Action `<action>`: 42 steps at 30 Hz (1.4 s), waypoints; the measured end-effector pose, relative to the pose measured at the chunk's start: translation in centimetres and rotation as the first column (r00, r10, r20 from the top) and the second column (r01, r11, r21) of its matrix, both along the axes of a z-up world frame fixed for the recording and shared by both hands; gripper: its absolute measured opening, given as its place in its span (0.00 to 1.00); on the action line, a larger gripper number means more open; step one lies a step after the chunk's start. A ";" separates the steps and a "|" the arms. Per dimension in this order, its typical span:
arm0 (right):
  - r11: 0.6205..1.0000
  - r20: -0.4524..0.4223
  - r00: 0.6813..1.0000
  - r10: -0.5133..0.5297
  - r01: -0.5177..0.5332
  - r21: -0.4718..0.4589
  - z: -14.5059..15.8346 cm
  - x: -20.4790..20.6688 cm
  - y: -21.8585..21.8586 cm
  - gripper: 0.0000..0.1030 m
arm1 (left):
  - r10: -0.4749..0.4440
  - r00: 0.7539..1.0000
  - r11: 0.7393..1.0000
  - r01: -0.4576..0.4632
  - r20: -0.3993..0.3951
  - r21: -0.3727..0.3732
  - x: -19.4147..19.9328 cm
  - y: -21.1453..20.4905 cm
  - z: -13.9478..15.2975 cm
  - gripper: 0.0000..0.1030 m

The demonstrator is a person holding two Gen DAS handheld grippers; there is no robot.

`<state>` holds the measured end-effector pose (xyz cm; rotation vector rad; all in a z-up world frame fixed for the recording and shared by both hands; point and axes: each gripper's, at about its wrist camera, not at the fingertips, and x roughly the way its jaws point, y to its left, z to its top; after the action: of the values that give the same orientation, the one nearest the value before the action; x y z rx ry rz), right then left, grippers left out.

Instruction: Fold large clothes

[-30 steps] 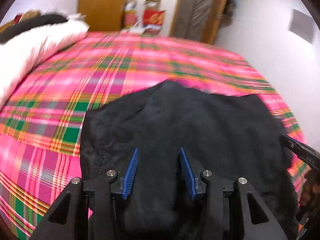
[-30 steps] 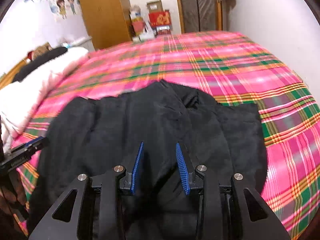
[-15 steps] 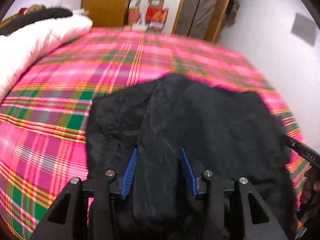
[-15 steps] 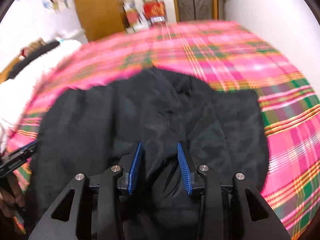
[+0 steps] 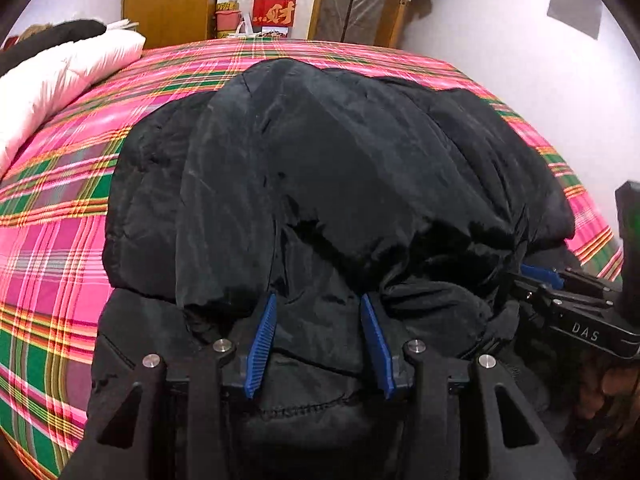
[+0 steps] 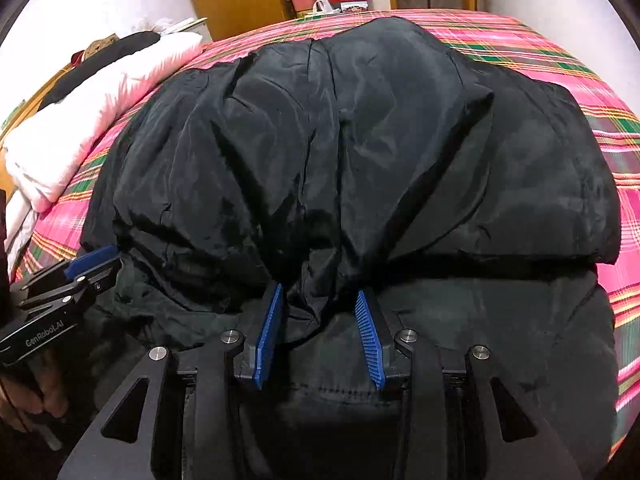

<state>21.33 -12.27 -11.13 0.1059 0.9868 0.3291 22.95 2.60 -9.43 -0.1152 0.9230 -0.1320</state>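
Observation:
A large black padded jacket (image 5: 340, 168) lies on the pink plaid bed; it fills the right wrist view too (image 6: 360, 152). Its far part is folded back toward me over the near part. My left gripper (image 5: 318, 304) has its jaws apart with a bunch of the folded jacket between the blue pads. My right gripper (image 6: 318, 298) stands the same way, with jacket fabric bunched between its pads. The right gripper also shows at the right edge of the left wrist view (image 5: 540, 276), and the left gripper at the left edge of the right wrist view (image 6: 92, 260).
The pink plaid bedspread (image 5: 52, 208) surrounds the jacket. A white duvet (image 5: 60, 80) lies along the left side. A wooden wardrobe (image 5: 168, 0), boxes (image 5: 274, 12) and a door stand beyond the bed. A white wall (image 5: 520, 40) runs along the right.
Both grippers have pulled the jacket's far part up and back toward me, so it now lies folded over the near part. Fabric now sits bunched between both pairs of pads.

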 end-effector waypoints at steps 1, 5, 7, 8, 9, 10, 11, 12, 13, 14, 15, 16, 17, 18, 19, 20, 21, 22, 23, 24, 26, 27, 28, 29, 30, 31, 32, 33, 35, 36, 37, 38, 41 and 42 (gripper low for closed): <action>1.000 0.005 1.000 0.004 -0.004 -0.014 -0.1 0.1 0.2 0.36 | 0.000 1.000 1.000 0.000 0.001 0.006 0.1 -0.1 -0.2 0.45; 1.000 0.010 1.000 0.006 -0.006 -0.013 -0.4 0.5 0.4 0.36 | 0.002 1.000 1.000 -0.002 0.005 0.002 0.6 0.1 -0.9 0.45; 1.000 0.013 1.000 0.007 -0.007 -0.014 -0.3 0.4 0.3 0.36 | 0.000 1.000 1.000 0.000 0.008 0.003 0.7 0.0 -1.0 0.45; 1.000 0.016 1.000 0.007 -0.007 -0.016 -0.3 0.4 0.4 0.36 | 0.000 1.000 1.000 0.000 0.009 0.003 0.7 -0.1 -1.0 0.45; 1.000 0.018 1.000 0.008 -0.007 -0.019 -0.2 0.3 0.4 0.36 | -0.001 1.000 1.000 0.001 0.011 0.003 0.4 -0.1 -0.9 0.45; 1.000 0.020 1.000 0.008 -0.008 -0.021 -0.3 0.3 0.3 0.36 | -0.002 1.000 1.000 0.002 0.012 0.003 0.4 -0.1 -1.1 0.45; 1.000 0.021 1.000 0.009 -0.009 -0.022 -0.2 0.8 0.6 0.36 | -0.003 1.000 1.000 0.003 0.013 0.003 0.3 -0.1 -1.0 0.45; 1.000 0.024 1.000 0.010 -0.010 -0.021 -0.3 0.8 0.5 0.36 | -0.003 1.000 1.000 0.003 0.015 0.002 0.4 -0.1 -1.1 0.45; 1.000 0.025 1.000 0.011 -0.010 -0.020 -0.4 0.7 0.5 0.36 | -0.005 1.000 1.000 0.005 0.017 0.002 -0.1 0.0 -1.2 0.45; 1.000 0.026 1.000 0.011 -0.011 -0.019 -0.3 0.7 0.5 0.36 | -0.006 1.000 1.000 0.006 0.019 0.004 -0.2 0.0 -1.3 0.45; 1.000 0.027 1.000 0.012 -0.011 -0.018 -0.3 0.7 0.5 0.36 | -0.007 1.000 1.000 0.007 0.021 0.007 -0.3 -0.1 -1.4 0.45; 1.000 0.030 0.999 0.012 -0.012 -0.016 -0.4 0.7 0.5 0.36 | -0.008 1.000 1.000 0.008 0.023 0.010 -0.3 -0.1 -1.4 0.45; 1.000 0.032 0.999 0.012 -0.012 -0.015 -0.5 0.7 0.5 0.37 | -0.009 1.000 1.000 0.008 0.026 0.013 -0.3 -0.2 -1.5 0.45; 1.000 0.033 0.999 0.012 -0.012 -0.013 -0.6 0.7 0.5 0.37 | -0.010 1.000 1.000 0.009 0.028 0.015 -0.3 -0.2 -1.6 0.45; 1.000 0.035 0.999 0.012 -0.012 -0.011 -0.8 0.7 0.5 0.37 | -0.010 1.000 1.000 0.010 0.029 0.016 -0.4 -0.3 -1.7 0.45; 1.000 0.036 0.999 0.011 -0.011 -0.009 -0.9 0.7 0.5 0.37 | -0.010 0.999 1.000 0.009 0.030 0.014 -0.4 -0.3 -1.8 0.45; 1.000 0.037 0.999 0.010 -0.010 -0.007 -1.0 0.7 0.4 0.37 | -0.010 0.999 1.000 0.009 0.032 0.013 -0.4 -0.4 -2.0 0.45; 1.000 0.036 0.999 0.011 -0.010 -0.007 -1.0 0.8 0.4 0.37 | -0.010 0.999 1.000 0.009 0.032 0.012 -0.4 -0.4 -2.1 0.45; 1.000 0.036 0.999 0.012 -0.012 -0.007 -1.0 0.8 0.3 0.37 | -0.009 0.999 1.000 0.009 0.032 0.012 -0.4 -0.4 -2.1 0.45; 1.000 0.034 0.999 0.012 -0.012 -0.007 -1.0 0.8 0.3 0.37 | -0.010 0.999 1.000 0.009 0.032 0.014 -0.4 -0.5 -2.1 0.45; 1.000 0.033 0.999 0.014 -0.013 -0.009 -1.0 0.9 0.4 0.37 | -0.009 0.999 1.000 0.008 0.031 0.020 -0.5 -0.6 -2.2 0.45; 1.000 0.032 0.999 0.014 -0.014 -0.010 -1.0 0.9 0.4 0.37 | -0.009 0.999 1.000 0.008 0.030 0.023 -0.5 -0.7 -2.2 0.45; 1.000 0.031 0.999 0.014 -0.014 -0.015 -1.0 0.9 0.4 0.37 | -0.008 1.000 1.000 0.007 0.029 0.026 -0.5 -0.8 -2.2 0.45; 1.000 0.029 0.999 0.015 -0.014 -0.020 -1.1 1.0 0.4 0.37 | -0.007 1.000 1.000 0.006 0.028 0.029 -0.5 -0.9 -2.2 0.45; 1.000 0.027 1.000 0.015 -0.014 -0.027 -1.1 1.0 0.5 0.37 | -0.006 1.000 1.000 0.005 0.026 0.031 -0.5 -1.0 -2.1 0.45; 0.999 0.024 1.000 0.015 -0.014 -0.034 -1.1 1.0 0.6 0.37 | -0.003 1.000 0.999 0.002 0.024 0.032 -0.4 -1.2 -2.0 0.45; 0.999 0.021 1.000 0.015 -0.014 -0.041 -1.1 1.0 0.6 0.37 | -0.001 1.000 0.999 0.000 0.021 0.033 -0.4 -1.2 -2.0 0.45; 0.999 0.019 1.000 0.016 -0.015 -0.046 -1.0 1.0 0.7 0.37 | 0.001 1.000 0.999 -0.001 0.019 0.032 -0.3 -1.4 -1.9 0.45; 0.999 0.017 1.000 0.014 -0.013 -0.051 -0.9 1.0 0.9 0.37 | 0.003 1.000 1.000 -0.003 0.019 0.030 -0.3 -1.5 -1.9 0.45; 0.999 0.017 1.000 0.015 -0.014 -0.049 -0.9 1.1 0.8 0.37 | 0.004 1.000 1.000 -0.004 0.020 0.028 -0.3 -1.5 -1.9 0.45; 0.999 0.019 1.000 0.015 -0.014 -0.047 -0.9 1.1 0.8 0.37 | 0.005 1.000 1.000 -0.005 0.021 0.025 -0.2 -1.4 -1.9 0.45; 0.999 0.019 1.000 0.015 -0.014 -0.047 -0.9 1.1 0.9 0.37 | 0.005 1.000 1.000 -0.006 0.021 0.024 -0.2 -1.4 -2.0 0.45; 0.999 0.016 1.000 0.015 -0.014 -0.041 -0.9 1.1 1.1 0.37 | 0.007 1.000 1.000 -0.007 0.019 0.026 -0.2 -1.4 -2.1 0.45; 0.999 0.015 1.000 0.016 -0.015 -0.040 -0.9 1.1 1.0 0.37 | 0.007 1.000 1.000 -0.007 0.019 0.026 -0.2 -1.4 -2.1 0.45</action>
<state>22.45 -11.23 -12.05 0.0591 0.9787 0.3234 22.76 1.24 -11.53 -0.0925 0.9048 -0.1141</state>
